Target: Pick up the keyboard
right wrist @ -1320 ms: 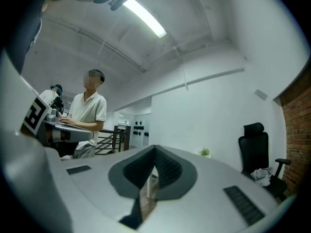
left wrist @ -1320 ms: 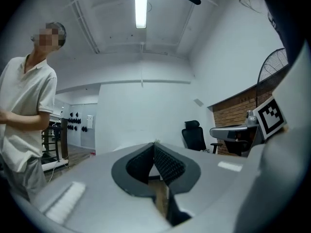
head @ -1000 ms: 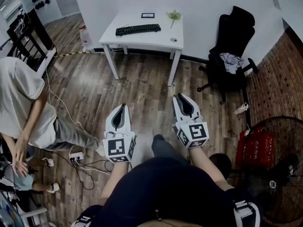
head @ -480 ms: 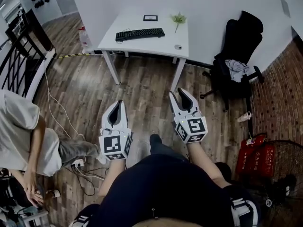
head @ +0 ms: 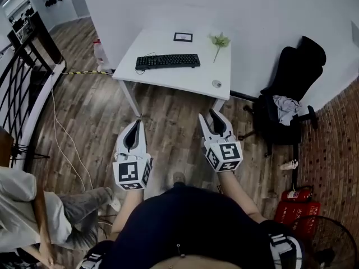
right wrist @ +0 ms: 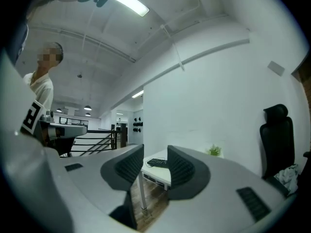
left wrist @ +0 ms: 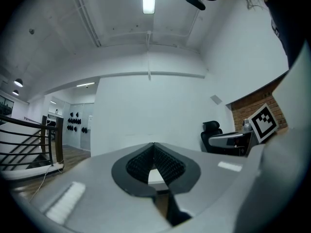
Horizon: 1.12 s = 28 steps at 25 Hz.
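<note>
The black rectangular keyboard (head: 168,61) lies flat on the left half of the white rectangular surface (head: 185,82), which now sits closer in the head view than a second ago, its near edge just ahead of both tips. The left gripper (head: 136,126) keeps its fingers clenched together on nothing. The right gripper (head: 213,115), fingers together a second ago, is opening with nothing between them, and the keyboard shows well beyond through that gap in the right gripper view.
</note>
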Each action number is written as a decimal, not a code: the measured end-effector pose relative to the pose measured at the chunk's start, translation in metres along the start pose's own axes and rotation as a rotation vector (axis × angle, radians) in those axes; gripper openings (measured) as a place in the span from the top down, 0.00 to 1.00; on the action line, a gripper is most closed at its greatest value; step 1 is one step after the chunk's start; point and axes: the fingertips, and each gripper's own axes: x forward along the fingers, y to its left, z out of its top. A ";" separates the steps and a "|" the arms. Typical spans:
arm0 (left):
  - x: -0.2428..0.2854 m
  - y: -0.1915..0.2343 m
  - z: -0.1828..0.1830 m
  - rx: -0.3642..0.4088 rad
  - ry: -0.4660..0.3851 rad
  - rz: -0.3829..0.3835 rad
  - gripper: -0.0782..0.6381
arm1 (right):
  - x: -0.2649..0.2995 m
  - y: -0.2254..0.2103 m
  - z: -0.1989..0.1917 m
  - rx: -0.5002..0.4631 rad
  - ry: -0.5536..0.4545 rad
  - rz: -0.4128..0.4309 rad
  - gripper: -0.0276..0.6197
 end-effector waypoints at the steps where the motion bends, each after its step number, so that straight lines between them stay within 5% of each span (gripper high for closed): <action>1: 0.013 0.003 0.001 0.003 -0.007 0.002 0.88 | 0.013 -0.007 0.001 0.000 -0.002 0.004 0.75; 28: 0.185 0.065 -0.037 -0.032 0.030 0.028 0.87 | 0.160 -0.089 -0.015 -0.013 0.017 -0.037 0.74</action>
